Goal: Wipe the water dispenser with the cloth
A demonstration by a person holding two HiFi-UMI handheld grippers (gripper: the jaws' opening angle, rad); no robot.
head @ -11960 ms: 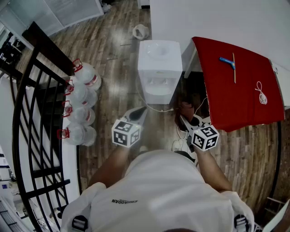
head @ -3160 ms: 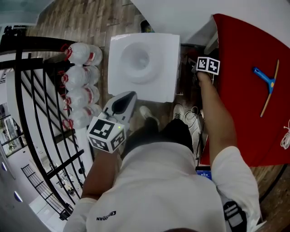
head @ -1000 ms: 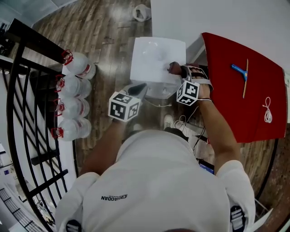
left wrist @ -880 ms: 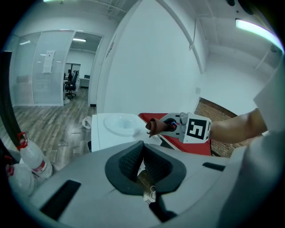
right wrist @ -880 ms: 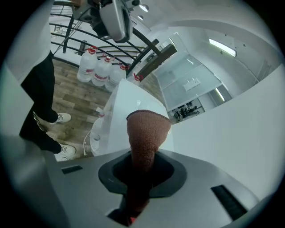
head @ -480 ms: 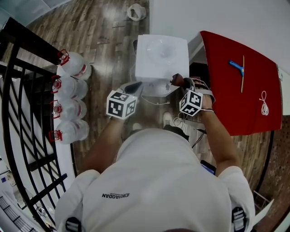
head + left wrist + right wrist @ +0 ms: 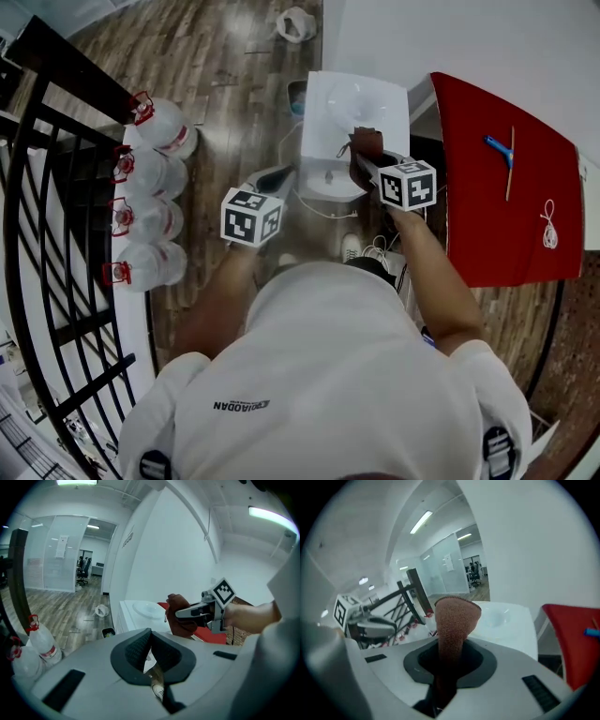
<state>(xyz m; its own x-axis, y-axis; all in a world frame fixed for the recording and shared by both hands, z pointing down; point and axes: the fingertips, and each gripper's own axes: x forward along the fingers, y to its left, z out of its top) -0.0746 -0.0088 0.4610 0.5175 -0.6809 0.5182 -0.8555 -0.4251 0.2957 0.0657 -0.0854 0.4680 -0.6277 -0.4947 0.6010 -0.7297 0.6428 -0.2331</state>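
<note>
- The right tool point(image 7: 368, 161) has swung in from the dispenser's right-hand corner, where it was half a second ago. It now sits over the front edge of the water dispenser point(image 7: 347, 98), near the middle.
- Its jaws are clamped on the brown cloth point(image 7: 366, 143), which bunches out ahead of them.
- I judge that wiping is under way along the top's front edge, with most of the white top and the front panel not yet covered.
- The left tool point(image 7: 278, 174) has barely moved and hangs just left of the dispenser's front. Its jaws are together with nothing between them.
- The head view places the cloth over the edge but cannot settle whether it presses on the plastic.
- The left gripper view adds a side look: the cloth hangs in a wad below the right tool's jaws, with the dispenser's recessed top behind it.
- The right gripper view alone shows the cloth pinched deep between the jaws.
- The red bench point(image 7: 506, 216) beside the dispenser shows in full only from the head.
</note>
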